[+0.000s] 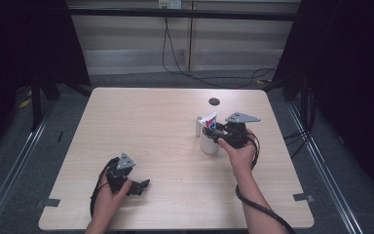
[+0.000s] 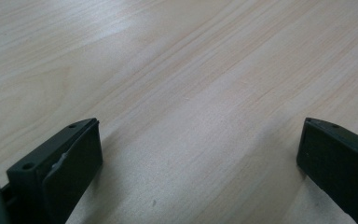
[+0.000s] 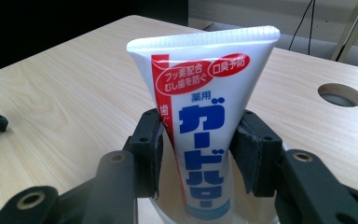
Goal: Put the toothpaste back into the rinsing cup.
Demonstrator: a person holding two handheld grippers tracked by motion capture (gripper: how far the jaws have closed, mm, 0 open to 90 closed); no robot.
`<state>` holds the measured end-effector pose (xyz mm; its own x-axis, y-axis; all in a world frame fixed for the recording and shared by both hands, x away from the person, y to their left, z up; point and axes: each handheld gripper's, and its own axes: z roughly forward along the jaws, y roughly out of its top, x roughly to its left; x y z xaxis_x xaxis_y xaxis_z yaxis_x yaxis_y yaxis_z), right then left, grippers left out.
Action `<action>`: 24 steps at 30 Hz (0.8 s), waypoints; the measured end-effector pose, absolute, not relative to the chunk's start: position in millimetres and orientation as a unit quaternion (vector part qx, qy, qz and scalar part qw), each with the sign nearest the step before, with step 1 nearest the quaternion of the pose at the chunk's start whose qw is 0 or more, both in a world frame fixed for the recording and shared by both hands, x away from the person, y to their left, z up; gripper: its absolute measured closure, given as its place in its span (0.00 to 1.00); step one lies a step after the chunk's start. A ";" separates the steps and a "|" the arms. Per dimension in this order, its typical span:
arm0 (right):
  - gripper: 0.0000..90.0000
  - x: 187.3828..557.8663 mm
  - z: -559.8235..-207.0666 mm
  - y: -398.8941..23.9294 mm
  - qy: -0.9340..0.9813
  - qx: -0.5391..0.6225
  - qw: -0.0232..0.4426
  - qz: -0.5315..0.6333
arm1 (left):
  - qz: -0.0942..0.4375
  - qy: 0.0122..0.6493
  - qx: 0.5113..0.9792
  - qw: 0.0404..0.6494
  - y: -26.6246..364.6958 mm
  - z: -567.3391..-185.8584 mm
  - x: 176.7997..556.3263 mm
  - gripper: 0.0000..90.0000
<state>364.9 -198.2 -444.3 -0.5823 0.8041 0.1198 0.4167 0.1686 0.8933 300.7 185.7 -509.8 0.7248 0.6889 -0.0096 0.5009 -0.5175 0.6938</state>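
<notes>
A white toothpaste tube point(image 3: 205, 121) with blue and red print stands upright, its lower end inside a white cup point(image 1: 208, 144) on the right half of the wooden table point(image 1: 165, 126). My right gripper point(image 3: 198, 154) reaches over the cup from the right, one jaw on each side of the tube. Its pads point(image 3: 156, 154) sit close beside the tube's edges without visibly squeezing it, and a slim gap shows low on the left. In the high view the tube point(image 1: 211, 122) sticks up beside the right gripper point(image 1: 216, 134). My left gripper point(image 1: 143, 184) rests low over the table's front left with its jaws wide apart point(image 2: 200, 154) and only bare wood between them.
A small white cylinder point(image 1: 198, 123) stands just behind the cup on its left. A round hole point(image 1: 214, 101) is cut into the table behind the cup, also seen as the hole point(image 3: 340, 94) in the right gripper view. Cables trail on the floor past the far edge.
</notes>
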 end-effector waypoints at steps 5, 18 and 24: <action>0.60 364.7 -444.5 -198.8 0.740 0.412 0.195 0.495 | 0.134 0.346 0.860 0.349 185.7 -509.8 300.7 0.00; 0.56 362.3 -443.9 -197.2 0.744 0.407 0.205 0.489 | 0.135 0.346 0.861 0.349 185.7 -509.8 300.8 0.00; 0.54 361.8 -441.8 -198.2 0.747 0.408 0.209 0.482 | 0.135 0.345 0.861 0.348 185.8 -509.7 300.8 0.00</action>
